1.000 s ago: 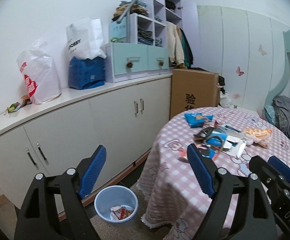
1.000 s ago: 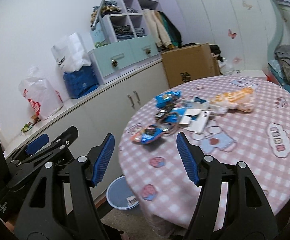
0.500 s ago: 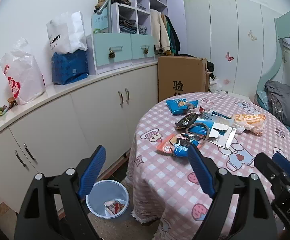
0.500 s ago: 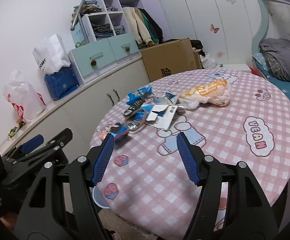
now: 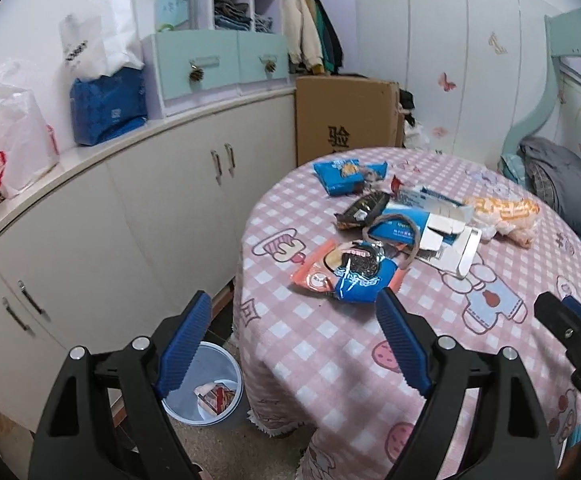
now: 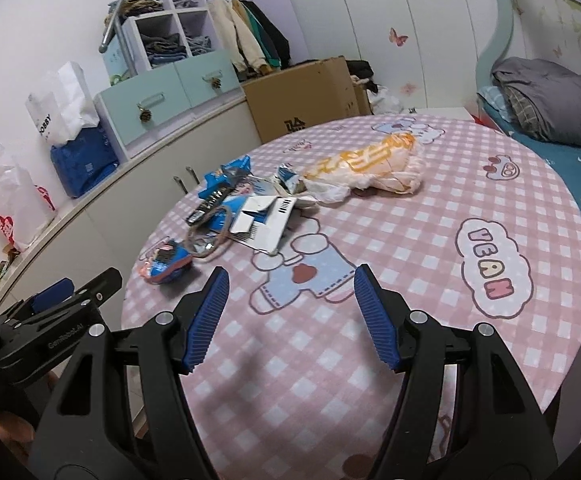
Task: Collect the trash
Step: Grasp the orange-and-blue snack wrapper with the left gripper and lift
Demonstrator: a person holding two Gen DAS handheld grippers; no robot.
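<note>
We take the round table (image 5: 330, 344) with its pink checked cloth as our landmark. Left of it runs the long white cabinet (image 5: 130, 208), and behind it stands a cardboard box (image 5: 342, 116). On the floor at the table's left foot, against the cabinet, sits a pale blue bin (image 5: 210, 392) with a few wrappers in it. The trash lies in a loose cluster on the table's far left part: an orange plastic bag (image 6: 374, 162), a flattened white carton (image 6: 268, 220), a blue snack packet (image 5: 340, 174) and, nearest the edge, a blue cookie wrapper (image 5: 360, 276). Our left gripper (image 5: 294, 344) hangs over the near edge, jaws wide and empty. Our right gripper (image 6: 290, 318) hovers above bare cloth, jaws apart, holding nothing.
</note>
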